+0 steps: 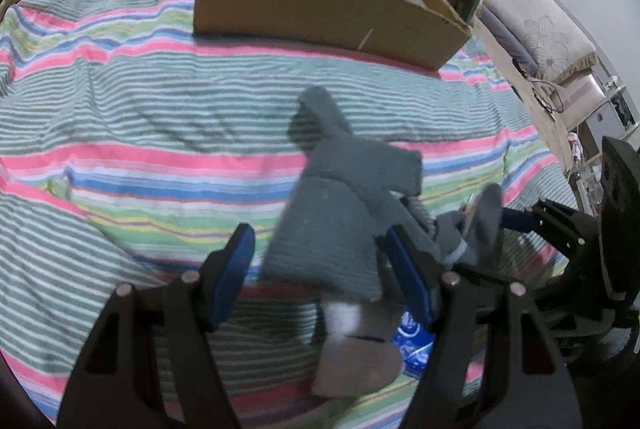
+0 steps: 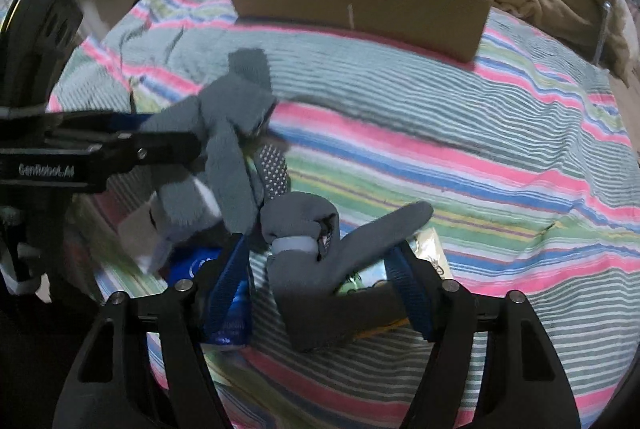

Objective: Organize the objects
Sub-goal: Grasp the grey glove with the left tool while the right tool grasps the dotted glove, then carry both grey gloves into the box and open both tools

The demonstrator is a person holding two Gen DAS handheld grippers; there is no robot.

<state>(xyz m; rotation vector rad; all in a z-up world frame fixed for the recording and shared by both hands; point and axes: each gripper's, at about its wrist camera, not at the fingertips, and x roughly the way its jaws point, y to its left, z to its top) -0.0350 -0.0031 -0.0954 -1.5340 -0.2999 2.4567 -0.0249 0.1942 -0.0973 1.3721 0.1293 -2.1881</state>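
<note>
I find the limp, light grey knitted sock [image 1: 340,213] at lower centre, draped between my half-open left hand-held gripper [image 1: 320,269], pads not clearly pressing; I would pinch its bunched thick middle fold.

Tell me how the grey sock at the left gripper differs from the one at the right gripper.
The lighter teal-grey sock at the left gripper looks fuzzy and carries a pale card tag; the darker grey sock at the right gripper looks smoother, bunched with a pale band. The teal-grey sock is larger in both views. Both are grey socks, each between blue gripper pads, above the striped bedspread.
</note>
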